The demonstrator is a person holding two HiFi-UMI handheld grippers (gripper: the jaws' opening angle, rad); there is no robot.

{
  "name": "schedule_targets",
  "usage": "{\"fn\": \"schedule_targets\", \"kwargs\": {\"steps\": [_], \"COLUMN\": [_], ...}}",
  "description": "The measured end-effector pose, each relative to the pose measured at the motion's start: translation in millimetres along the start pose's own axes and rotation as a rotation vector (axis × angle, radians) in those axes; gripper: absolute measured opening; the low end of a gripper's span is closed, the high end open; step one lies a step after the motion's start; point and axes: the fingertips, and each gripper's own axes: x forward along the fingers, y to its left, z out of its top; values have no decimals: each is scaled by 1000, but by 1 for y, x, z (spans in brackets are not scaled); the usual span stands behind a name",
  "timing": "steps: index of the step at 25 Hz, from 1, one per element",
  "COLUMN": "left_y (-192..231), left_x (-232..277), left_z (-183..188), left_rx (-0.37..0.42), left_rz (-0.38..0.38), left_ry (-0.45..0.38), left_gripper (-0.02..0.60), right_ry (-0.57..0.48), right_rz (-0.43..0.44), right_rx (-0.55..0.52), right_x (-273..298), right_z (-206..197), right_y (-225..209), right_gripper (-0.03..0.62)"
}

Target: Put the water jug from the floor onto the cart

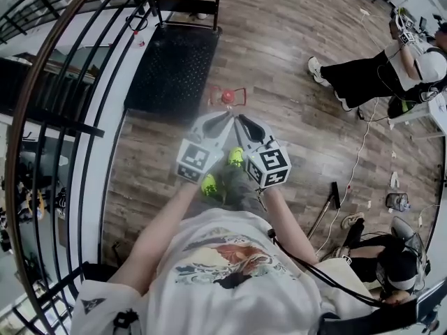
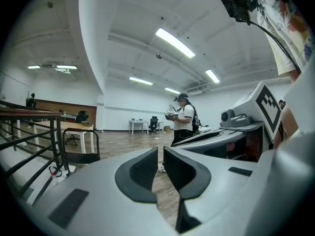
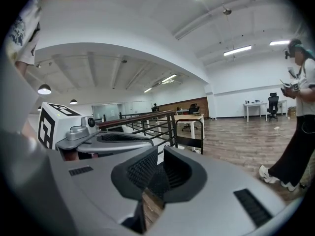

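Head view first: find the likely water jug [image 1: 228, 97], red-capped, on the floor [image 1: 293, 131] just beside the black cart [image 1: 174, 61]. Spread the closed, empty jaws of left gripper [image 1: 223, 119] and right gripper [image 1: 242, 121] before reaching down for it

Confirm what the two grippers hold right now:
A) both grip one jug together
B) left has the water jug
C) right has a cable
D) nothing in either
D: in its own view, each of the left gripper and the right gripper has its fingers drawn together with nothing between them, only wood floor beyond.
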Motion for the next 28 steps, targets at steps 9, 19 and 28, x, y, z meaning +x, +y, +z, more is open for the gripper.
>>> {"fn": "schedule_targets", "kwargs": {"steps": [9, 19, 28], "left_y": [0, 27, 71], "left_x": [42, 146, 211], "left_z": [-8, -27, -46], "left_rx": [-10, 76, 106], "left_rz": [-22, -95, -140], "left_ry": [55, 55, -27], "left_gripper": [23, 23, 25], "right_ry": [18, 60, 120], "right_rz": [-21, -112, -101], "right_rx": [54, 91, 92], "right_x": [8, 53, 115], "right_z": [-10, -37, -62], "right_y": [-42, -139, -191], "right_gripper": [23, 26, 103]}}
